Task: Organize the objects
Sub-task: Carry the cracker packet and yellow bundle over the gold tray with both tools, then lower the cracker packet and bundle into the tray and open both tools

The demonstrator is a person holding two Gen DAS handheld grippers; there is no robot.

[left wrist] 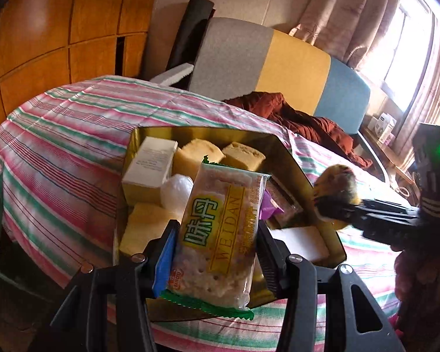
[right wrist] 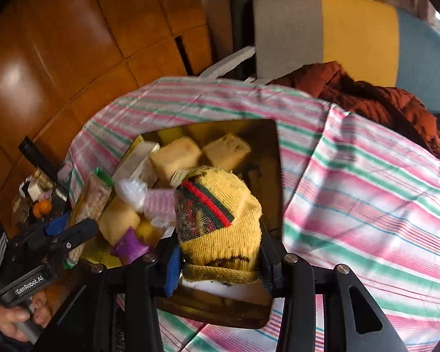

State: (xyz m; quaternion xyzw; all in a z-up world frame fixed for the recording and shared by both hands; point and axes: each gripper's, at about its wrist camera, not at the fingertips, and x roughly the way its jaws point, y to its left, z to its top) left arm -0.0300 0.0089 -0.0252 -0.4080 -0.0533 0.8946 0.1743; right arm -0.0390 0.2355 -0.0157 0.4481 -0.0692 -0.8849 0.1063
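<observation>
Left wrist view: my left tongs (left wrist: 215, 252) grip a cracker packet (left wrist: 220, 231) above the gold tin (left wrist: 293, 158), cake pieces (left wrist: 202, 154) ahead. Right wrist view: my right tongs (right wrist: 220, 261) clamp a yellow sock (right wrist: 220, 220) over that tin's near edge.

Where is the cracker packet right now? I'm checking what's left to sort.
The cracker packet is clamped in the left claw, held over the near side of the gold tin on the striped cloth.
</observation>
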